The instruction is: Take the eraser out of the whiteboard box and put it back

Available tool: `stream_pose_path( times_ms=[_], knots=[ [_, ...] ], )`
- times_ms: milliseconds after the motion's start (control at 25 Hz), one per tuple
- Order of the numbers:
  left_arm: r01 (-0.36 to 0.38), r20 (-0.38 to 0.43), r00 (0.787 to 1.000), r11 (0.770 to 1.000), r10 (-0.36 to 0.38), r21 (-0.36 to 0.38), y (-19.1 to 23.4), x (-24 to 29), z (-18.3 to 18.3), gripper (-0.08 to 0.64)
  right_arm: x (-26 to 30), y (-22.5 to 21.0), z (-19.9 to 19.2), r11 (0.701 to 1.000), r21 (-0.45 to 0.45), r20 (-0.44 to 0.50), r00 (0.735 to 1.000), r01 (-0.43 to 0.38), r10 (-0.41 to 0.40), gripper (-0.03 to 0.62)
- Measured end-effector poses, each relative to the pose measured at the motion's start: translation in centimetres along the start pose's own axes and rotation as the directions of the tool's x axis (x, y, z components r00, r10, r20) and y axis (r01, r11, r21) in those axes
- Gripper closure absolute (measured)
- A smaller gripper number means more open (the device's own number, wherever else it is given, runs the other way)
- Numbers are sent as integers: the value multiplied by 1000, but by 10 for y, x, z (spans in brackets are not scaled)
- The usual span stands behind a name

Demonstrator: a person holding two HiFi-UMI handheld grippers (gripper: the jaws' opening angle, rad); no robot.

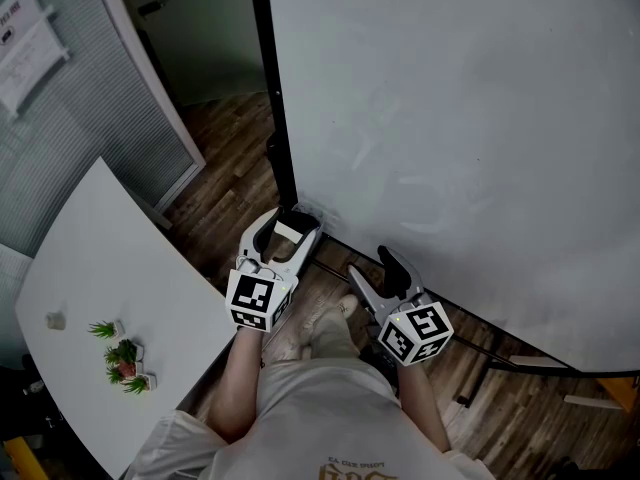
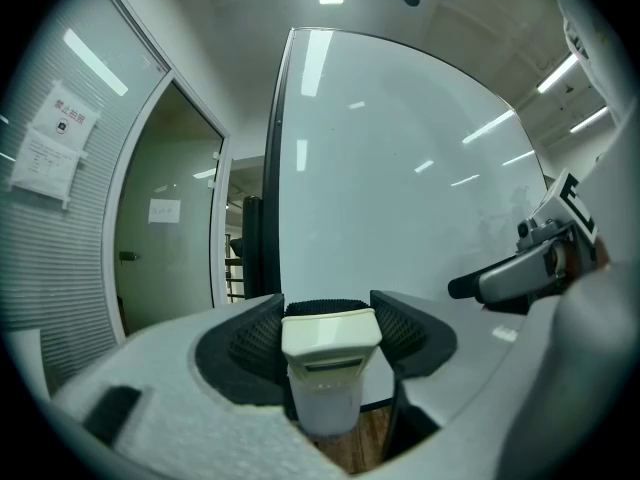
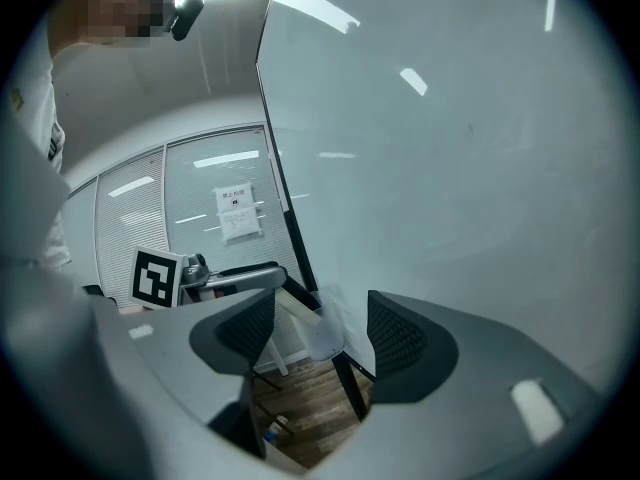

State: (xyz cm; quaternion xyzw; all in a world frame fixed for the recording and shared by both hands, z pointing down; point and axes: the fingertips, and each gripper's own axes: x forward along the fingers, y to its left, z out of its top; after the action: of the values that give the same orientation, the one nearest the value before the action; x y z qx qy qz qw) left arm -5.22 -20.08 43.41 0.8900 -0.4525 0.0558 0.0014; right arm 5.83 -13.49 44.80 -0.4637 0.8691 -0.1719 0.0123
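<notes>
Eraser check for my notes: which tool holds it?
The left tool grips the eraser; the right tool is open, with nothing between its jaws.

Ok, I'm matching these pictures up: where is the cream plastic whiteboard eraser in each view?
Head view: cream plastic whiteboard eraser, centre, between the left gripper's jaws.
Left gripper view: eraser bottom centre, clamped in those jaws.
Right gripper view: probably the pale bar, low centre.
Shared landmark: the whiteboard's black left edge.

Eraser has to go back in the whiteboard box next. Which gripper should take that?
Left. The left gripper is shut on the eraser and faces the whiteboard. The right gripper is open and holds nothing, so using it would likely need a handover first.
</notes>
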Motion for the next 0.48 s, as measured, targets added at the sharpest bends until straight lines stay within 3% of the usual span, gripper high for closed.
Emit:
stream_pose_path(
  times_ms=[480],
  knots=[
    [4,-30,1000,1000,-4,-4,0,10,-12,293,8,-2,-6,1000,10,-21,1000,-22,22,299]
  ],
)
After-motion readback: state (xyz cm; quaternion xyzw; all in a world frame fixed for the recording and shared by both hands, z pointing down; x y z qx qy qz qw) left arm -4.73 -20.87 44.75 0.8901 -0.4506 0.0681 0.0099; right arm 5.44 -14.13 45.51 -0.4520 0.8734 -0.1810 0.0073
